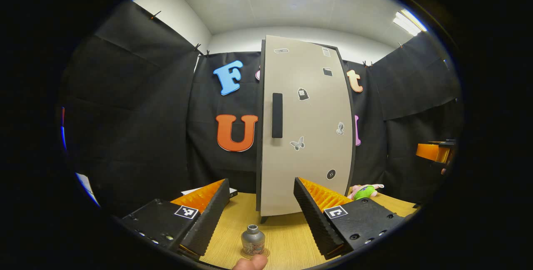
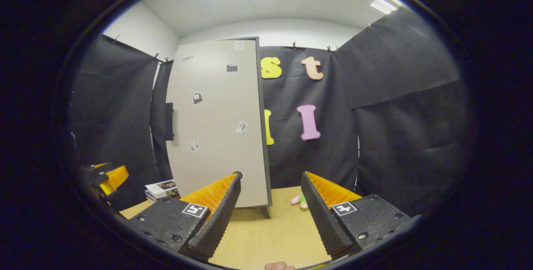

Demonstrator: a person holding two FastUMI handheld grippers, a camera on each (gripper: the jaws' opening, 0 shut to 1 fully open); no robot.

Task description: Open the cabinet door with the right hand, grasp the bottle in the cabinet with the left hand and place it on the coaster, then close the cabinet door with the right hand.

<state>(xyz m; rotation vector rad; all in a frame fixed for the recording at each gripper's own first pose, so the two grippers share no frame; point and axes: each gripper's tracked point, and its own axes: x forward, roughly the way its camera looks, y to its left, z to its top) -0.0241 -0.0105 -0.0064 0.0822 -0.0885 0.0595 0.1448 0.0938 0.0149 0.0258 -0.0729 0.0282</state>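
In the left gripper view the left tongs (image 1: pixel 261 207) stood wide apart and gripped nothing. Between and below the fingers, at six o'clock, a small grey bottle (image 1: pixel 252 239) stood upright on a round coaster (image 1: pixel 263 253) on the wooden counter (image 1: pixel 287 236). A fingertip (image 1: pixel 251 262) showed just below it at the frame's bottom edge. Judging from that, the placing step looked done, and the tongs had been spread so that the bottle stood free of both fingers.

Past the bottle, at twelve o'clock, rose the cabinet door (image 1: pixel 306 137), pale with small stickers, its dark handle (image 1: pixel 277 115) near the edge at nine o'clock. It appeared shut or very nearly so; the hinge side could not be judged. A pink-and-green plush toy (image 1: pixel 363 191) lay on the counter at four o'clock of the cabinet. The other gripper showed far off at three o'clock.

In the right gripper view the right tongs (image 2: pixel 270 207) were likewise wide and empty, pointed past the cabinet's corner. The door face lay at ten o'clock, and a stack of books (image 2: pixel 160 189) sat at eight o'clock on the counter. Holding apart from the door suggested that hand had either finished closing it or had yet to press it home; which one could not be told.
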